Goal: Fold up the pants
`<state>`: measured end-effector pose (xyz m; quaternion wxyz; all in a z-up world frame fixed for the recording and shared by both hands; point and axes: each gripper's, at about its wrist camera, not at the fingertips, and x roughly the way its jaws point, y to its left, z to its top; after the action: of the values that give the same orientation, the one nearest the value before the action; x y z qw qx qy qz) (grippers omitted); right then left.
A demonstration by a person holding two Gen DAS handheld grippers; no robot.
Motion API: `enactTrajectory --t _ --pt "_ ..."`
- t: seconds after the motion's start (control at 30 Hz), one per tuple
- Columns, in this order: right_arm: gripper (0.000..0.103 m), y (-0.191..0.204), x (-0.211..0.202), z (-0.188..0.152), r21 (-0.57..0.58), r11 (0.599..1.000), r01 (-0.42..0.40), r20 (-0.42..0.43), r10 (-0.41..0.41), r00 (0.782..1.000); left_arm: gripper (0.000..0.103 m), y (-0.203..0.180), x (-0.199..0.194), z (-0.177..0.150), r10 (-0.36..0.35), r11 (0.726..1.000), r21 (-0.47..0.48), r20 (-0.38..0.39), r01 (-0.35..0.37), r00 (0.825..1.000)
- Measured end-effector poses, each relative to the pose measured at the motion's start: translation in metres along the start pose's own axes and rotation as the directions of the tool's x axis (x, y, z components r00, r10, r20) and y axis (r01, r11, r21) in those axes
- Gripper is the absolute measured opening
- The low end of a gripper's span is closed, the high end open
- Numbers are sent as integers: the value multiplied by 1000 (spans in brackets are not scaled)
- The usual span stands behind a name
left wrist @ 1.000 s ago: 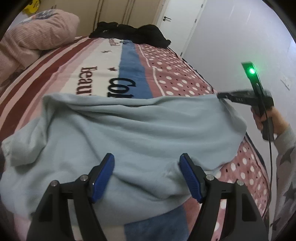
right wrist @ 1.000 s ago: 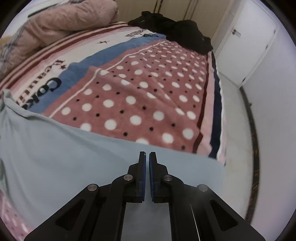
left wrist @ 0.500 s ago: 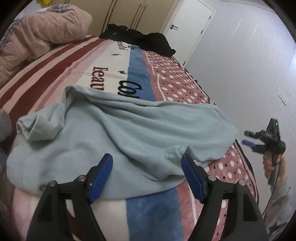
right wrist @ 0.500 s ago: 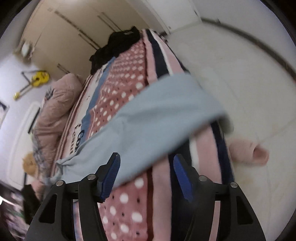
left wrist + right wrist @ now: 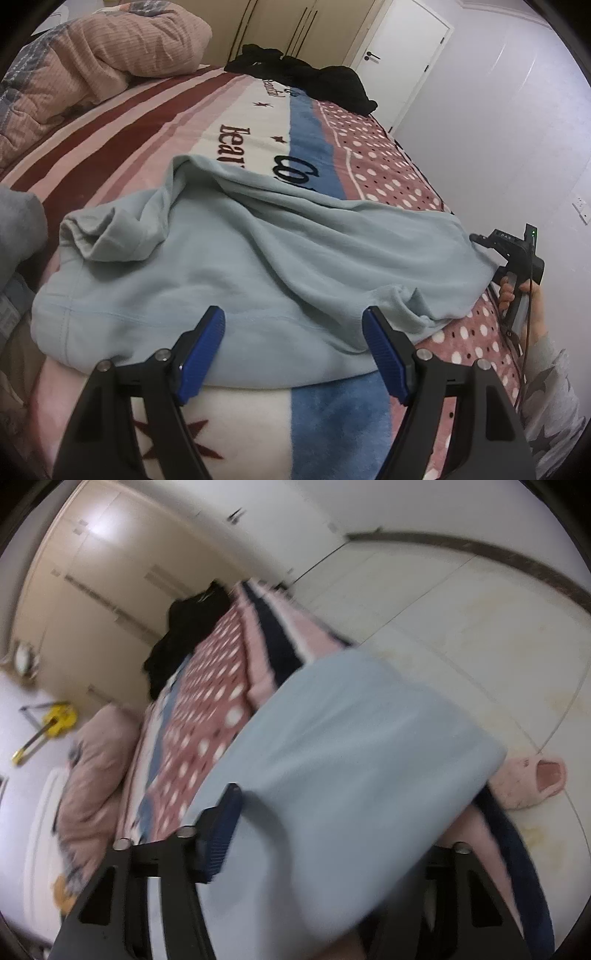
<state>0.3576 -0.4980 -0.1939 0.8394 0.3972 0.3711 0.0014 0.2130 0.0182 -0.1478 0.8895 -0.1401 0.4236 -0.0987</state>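
The light blue pants [image 5: 258, 266] lie crumpled across the near end of the bed [image 5: 155, 122], over its striped and dotted blanket [image 5: 373, 155]. The left hand-held gripper [image 5: 295, 350] hovers at 6 o'clock of the pants with its jaws wide apart and nothing between them. The right hand-held gripper [image 5: 476, 238] sits at 3 o'clock of the pants, at the cloth's edge, held by a hand [image 5: 517, 291]. In its own blurred view the right hand-held gripper [image 5: 325, 834] has its jaws closing with the pants [image 5: 351, 757] between them; one blue pad [image 5: 221, 830] shows beside the cloth, the other is covered, so I cannot tell whether they press. A pink slipper [image 5: 532, 782] lies on the floor [image 5: 461, 627] at 3 o'clock.
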Motion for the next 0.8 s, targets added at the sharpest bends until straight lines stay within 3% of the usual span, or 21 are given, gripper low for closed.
enactTrajectory --t 0.03,0.13,0.53,0.8 --pt "16 0 0 1 10 1000 26 12 -26 1000 74 0 0 0 6 1000 4 2 -6 1000" --pt "6 -5 -9 1 25 999 28 51 -29 998 74 -3 -2 -1 14 1000 18 11 -14 1000" --pt "4 1 -111 -22 -69 988 141 232 -121 965 74 -2 -20 -6 10 1000 29 33 -11 999" --pt "4 -15 -176 -52 -106 971 214 236 -185 954 78 13 -38 -16 -9 1000 -3 30 9 1000"
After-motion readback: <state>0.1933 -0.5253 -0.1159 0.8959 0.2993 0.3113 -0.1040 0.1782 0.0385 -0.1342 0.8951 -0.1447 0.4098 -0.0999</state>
